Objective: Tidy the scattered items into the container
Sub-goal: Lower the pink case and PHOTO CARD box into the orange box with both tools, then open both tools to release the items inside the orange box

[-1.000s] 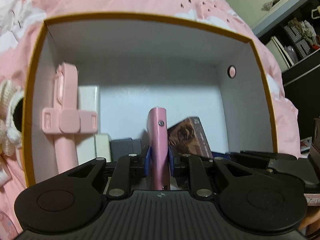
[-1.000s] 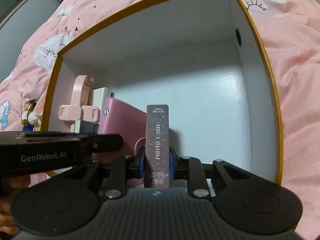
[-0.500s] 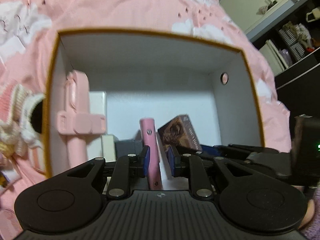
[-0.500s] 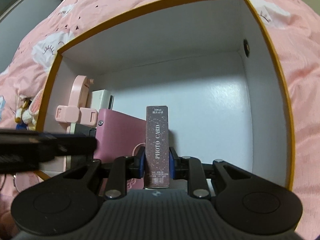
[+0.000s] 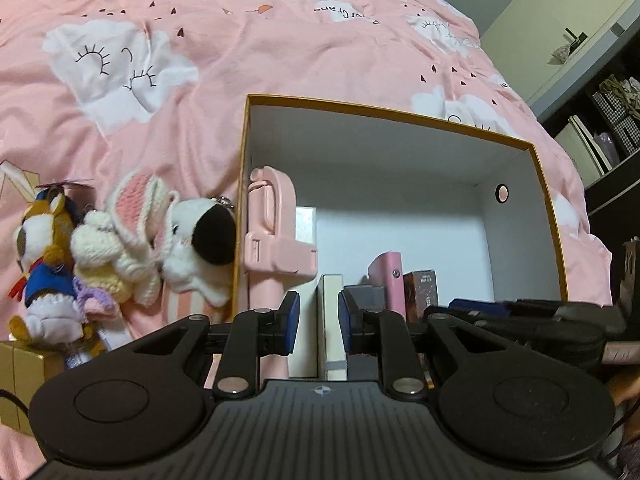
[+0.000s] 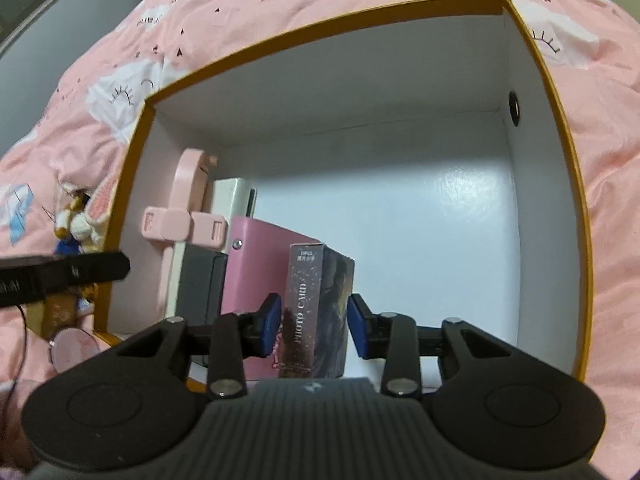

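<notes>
Left gripper (image 5: pixel 314 322) has drawn back; right gripper (image 6: pixel 314 326) fingers opening around photo-card box (image 6: pixel 316 312).

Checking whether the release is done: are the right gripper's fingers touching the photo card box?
Apart. The right wrist view shows the right gripper opening, with gaps between both blue fingers and the photo card box standing in the container.

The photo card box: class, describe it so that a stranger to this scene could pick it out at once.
Find the orange-rimmed box on the pink bedding. Inside, near its front wall, several items stand on edge in a row. The photo card box is the dark, speckled one beside the pink case, with PHOTO CARD printed along its spine.
</notes>
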The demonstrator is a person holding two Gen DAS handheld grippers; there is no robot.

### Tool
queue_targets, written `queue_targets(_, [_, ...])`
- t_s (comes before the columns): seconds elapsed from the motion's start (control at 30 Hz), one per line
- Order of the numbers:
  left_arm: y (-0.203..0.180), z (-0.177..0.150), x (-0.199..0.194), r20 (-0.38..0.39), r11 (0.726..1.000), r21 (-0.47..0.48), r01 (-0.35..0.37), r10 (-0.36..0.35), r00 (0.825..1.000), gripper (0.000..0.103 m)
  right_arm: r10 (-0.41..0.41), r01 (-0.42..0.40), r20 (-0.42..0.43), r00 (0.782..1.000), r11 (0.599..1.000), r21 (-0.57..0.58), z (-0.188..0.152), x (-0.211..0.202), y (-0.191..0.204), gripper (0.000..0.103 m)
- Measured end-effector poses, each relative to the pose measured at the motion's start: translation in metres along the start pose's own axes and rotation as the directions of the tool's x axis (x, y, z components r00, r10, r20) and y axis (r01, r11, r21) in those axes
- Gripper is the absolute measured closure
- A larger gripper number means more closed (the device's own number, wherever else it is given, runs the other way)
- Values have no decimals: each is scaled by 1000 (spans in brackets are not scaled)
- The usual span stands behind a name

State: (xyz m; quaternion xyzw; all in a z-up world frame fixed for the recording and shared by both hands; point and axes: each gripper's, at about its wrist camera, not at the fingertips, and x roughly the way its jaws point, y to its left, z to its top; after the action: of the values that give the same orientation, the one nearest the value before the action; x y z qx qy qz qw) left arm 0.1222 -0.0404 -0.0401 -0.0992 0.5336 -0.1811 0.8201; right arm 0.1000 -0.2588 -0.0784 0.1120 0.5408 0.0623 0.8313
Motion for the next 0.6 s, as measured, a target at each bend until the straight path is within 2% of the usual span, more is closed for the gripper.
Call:
queue_targets(0.07, [2, -3, -4, 11, 1000, 3, 5, -5, 1000, 80, 21, -21, 6, 1000, 998, 55, 2, -2, -8, 67])
queue_targets(0.1, [3, -4, -8, 18, 1000, 5, 4, -4, 1000, 80, 24, -26, 18, 1000, 996, 89, 2, -5, -13, 72])
queue_targets(0.2, [8, -8, -17, 46, 1000, 13, -19, 19, 999, 80, -20, 14, 57, 998, 994, 112, 2, -14, -22, 76])
queue_targets(0.23, [9, -9, -19, 53, 999, 15, -31, 30, 998, 80, -48, 43, 56, 997, 995, 92, 3, -14, -23, 81])
queue_targets(0.33, [17, -11, -20, 52, 999, 3, -55, 54, 997, 80, -88, 89, 15, 996, 996, -25, 4, -7, -14, 85])
queue_targets(0.47, [27, -16, -21, 48, 998, -21, -59, 60, 997, 80, -164, 154, -39, 986, 970, -188, 3, 14, 1, 90])
queue_targets(0.6, [36, -19, -24, 51, 997, -38, -67, 69, 996, 80, -132, 109, -112, 985, 975, -194, 7, 32, -2, 94])
